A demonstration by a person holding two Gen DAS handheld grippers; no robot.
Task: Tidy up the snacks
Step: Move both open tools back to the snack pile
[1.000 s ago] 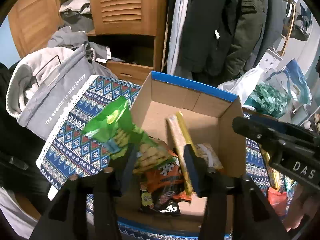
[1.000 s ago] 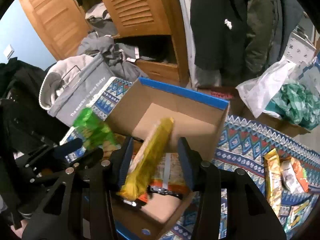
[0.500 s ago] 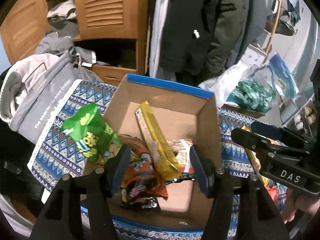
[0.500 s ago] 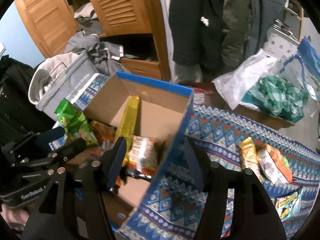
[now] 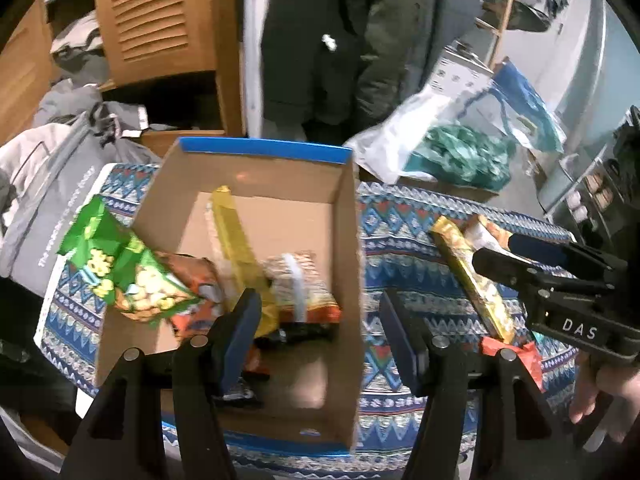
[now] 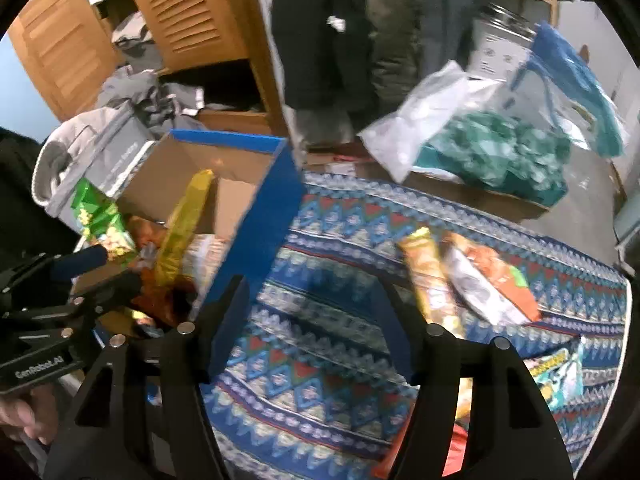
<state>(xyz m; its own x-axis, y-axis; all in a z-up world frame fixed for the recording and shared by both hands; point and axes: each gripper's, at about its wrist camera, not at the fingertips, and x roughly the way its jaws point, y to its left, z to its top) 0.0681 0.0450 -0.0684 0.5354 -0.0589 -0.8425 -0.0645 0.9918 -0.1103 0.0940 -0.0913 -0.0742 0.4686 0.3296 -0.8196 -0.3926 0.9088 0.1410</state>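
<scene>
With both grippers empty and their fingers spread, the right gripper (image 6: 316, 320) is the nearer to the long gold snack packet (image 6: 430, 276) lying loose on the patterned cloth (image 6: 320, 240), just right of its fingers, long axis running away from them

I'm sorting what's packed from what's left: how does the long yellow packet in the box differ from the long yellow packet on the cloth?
The yellow packet in the box leans up against the cardboard box wall; the yellow packet on the cloth lies flat on the patterned cloth.
The boxed one sits among other snacks; the other lies outside the box, beside an orange and white packet.
The boxed one looks plain yellow; the other shows printed pictures.
Both are long and narrow.
</scene>
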